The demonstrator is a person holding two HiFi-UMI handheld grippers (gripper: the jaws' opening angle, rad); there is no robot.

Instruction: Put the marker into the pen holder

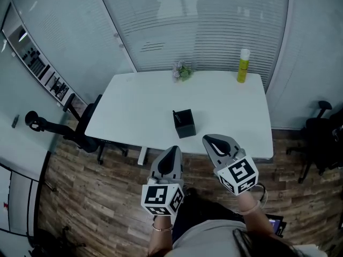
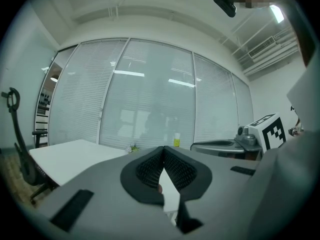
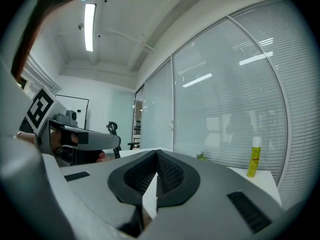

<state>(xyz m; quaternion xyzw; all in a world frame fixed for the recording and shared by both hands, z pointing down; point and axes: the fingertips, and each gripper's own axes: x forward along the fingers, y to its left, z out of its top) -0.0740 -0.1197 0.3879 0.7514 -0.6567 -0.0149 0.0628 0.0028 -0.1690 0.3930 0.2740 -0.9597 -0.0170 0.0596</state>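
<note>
In front of you, under the glass wall (image 1: 214, 25), the white tabletop (image 1: 139, 106) carries little. A black office chair (image 1: 80, 125) stands at its left edge. You hold the left gripper (image 1: 173, 150) and the right gripper (image 1: 208, 140) over the wooden floor (image 1: 107, 191) on the near side, close to your body and apart from everything on the tabletop. Each has its fingers pressed together with nothing between them. The black pen holder (image 1: 185, 125) stands toward the near edge, just ahead of both grippers. A yellow bottle (image 1: 243, 66) and a small plant (image 1: 182, 72) sit along the far edge. A slim dark stick pokes up from the holder's left corner. It looks like the marker (image 1: 176, 116), though it is too small to be sure. No marker lies loose on the tabletop, so I judge the task done, or very nearly.
</note>
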